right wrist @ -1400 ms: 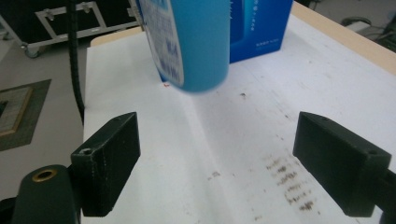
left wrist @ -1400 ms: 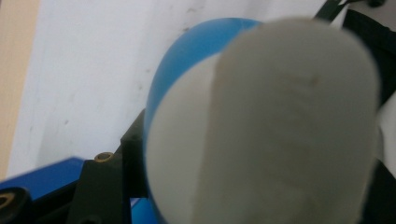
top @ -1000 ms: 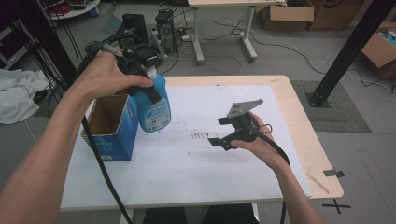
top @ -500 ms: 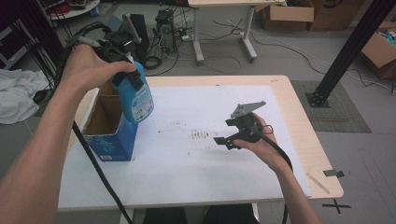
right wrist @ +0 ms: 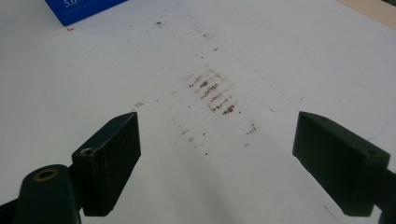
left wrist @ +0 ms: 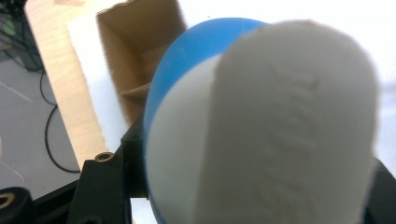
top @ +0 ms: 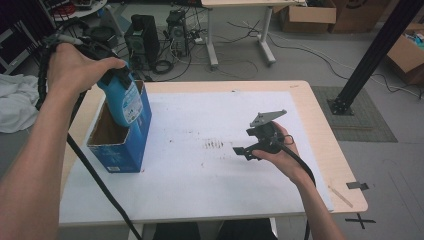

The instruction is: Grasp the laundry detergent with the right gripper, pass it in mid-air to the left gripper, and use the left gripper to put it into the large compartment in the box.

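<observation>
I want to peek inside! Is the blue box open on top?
Open. The blue box has no top covering it; its brown inside shows, and the blue bottle hangs over it.

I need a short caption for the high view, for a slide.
Left tongs lower a blue bottle into an open blue box; right tongs wait open above the white sheet.

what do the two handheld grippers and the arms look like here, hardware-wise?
Both are black. The right gripper has two blocky jaws with ribbed inner faces and a brass-coloured fitting at its base; on top sits a grey three-cornered plate. A thick black cable trails from the left gripper. The forearms are bare, no sleeves.
</observation>
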